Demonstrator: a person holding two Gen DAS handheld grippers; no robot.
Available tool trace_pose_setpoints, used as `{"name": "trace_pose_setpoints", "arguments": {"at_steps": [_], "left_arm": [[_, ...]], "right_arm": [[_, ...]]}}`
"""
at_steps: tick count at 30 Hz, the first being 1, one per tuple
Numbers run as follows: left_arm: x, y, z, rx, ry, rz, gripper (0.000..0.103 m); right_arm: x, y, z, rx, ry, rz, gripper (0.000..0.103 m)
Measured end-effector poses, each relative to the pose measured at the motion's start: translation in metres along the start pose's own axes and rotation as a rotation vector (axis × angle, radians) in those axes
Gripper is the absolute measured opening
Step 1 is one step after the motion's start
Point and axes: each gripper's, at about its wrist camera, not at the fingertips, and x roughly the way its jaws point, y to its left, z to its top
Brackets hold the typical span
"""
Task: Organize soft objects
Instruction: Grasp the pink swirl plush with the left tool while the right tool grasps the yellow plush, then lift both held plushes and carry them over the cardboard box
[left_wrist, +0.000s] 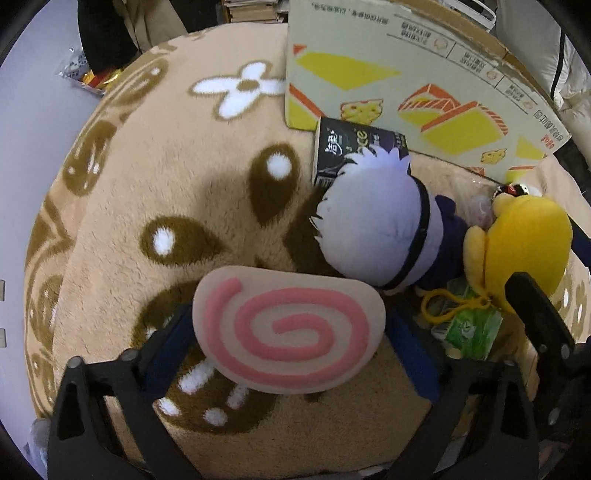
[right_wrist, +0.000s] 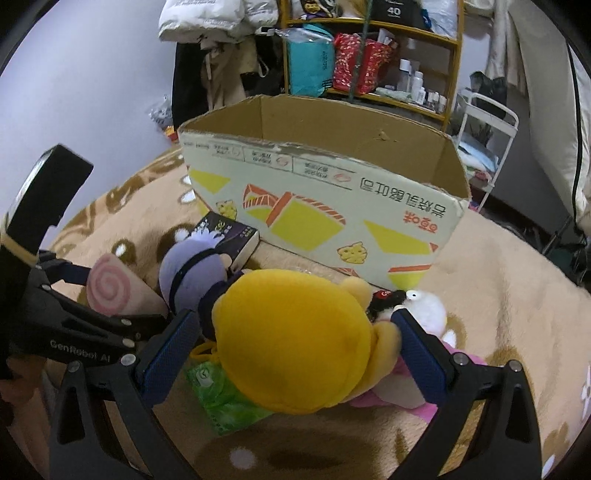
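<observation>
- While the left gripper (left_wrist: 291, 332) points steeply down at the plush tan rug (left_wrist: 155, 177), its blue-padded fingers (left_wrist: 413, 354) stand on either side of a flat beige cushion with a pink spiral (left_wrist: 286, 328); the jaws are wide and the pads look clear of the cushion's edges.
- Just past the spiral cushion lies a doll with a pale lilac head (left_wrist: 373, 221), a black band across it, its head touching a dark box (left_wrist: 354, 147).
- Right gripper (right_wrist: 295, 350): its pads bracket a round yellow plush (right_wrist: 295, 339), jaws spread wide; whether the pads press on the plush I cannot tell.
- A green packet (right_wrist: 218, 398) lies under the yellow plush's near side, with a yellow loop (right_wrist: 201, 350) beside it.
- To the right of the yellow plush sit a white fluffy toy (right_wrist: 424, 310) and a pink one (right_wrist: 406, 398), touching it.
- An open cardboard box with yellow and orange print (right_wrist: 325, 206) stands on the rug behind all the toys, its top open.
- Shelves with bags and bottles (right_wrist: 369, 66) stand behind the box.
</observation>
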Motion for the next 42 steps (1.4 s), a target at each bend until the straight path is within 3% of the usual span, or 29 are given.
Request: {"name": "trace_pose_setpoints", "arguments": {"at_steps": [9,12,19,22,26,33,42], "left_arm": [[0.011,0.004,-0.002,-0.019,0.013,0.015,0.077],[0.012,0.004,-0.004,-0.018,0.006,0.019,0.072],[-0.001,-0.001,-0.007,-0.009,-0.016,0.03,0.062],[-0.008,-0.005,-0.01,0.019,-0.019,0.009,0.056],[-0.013,-0.015,-0.014,0.061,-0.035,0.036,0.053],[-0.053,-0.015,-0.025,0.049,-0.186,0.055,0.053],[-0.132,-0.021,-0.046,0.059,-0.537,0.097,0.053]], "right_arm": [[0.007,0.008,-0.003,-0.088,0.01,-0.075,0.103],[0.008,0.01,-0.004,-0.108,0.012,-0.088,0.095],[0.005,0.008,-0.002,-0.094,0.01,-0.064,0.084],[0.001,0.005,-0.001,-0.072,0.006,-0.044,0.083],[-0.01,0.0,0.001,-0.021,-0.018,0.006,0.083],[-0.04,0.001,0.006,-0.004,-0.108,-0.002,0.083],[-0.076,0.008,0.012,-0.034,-0.231,-0.017,0.083]]}}
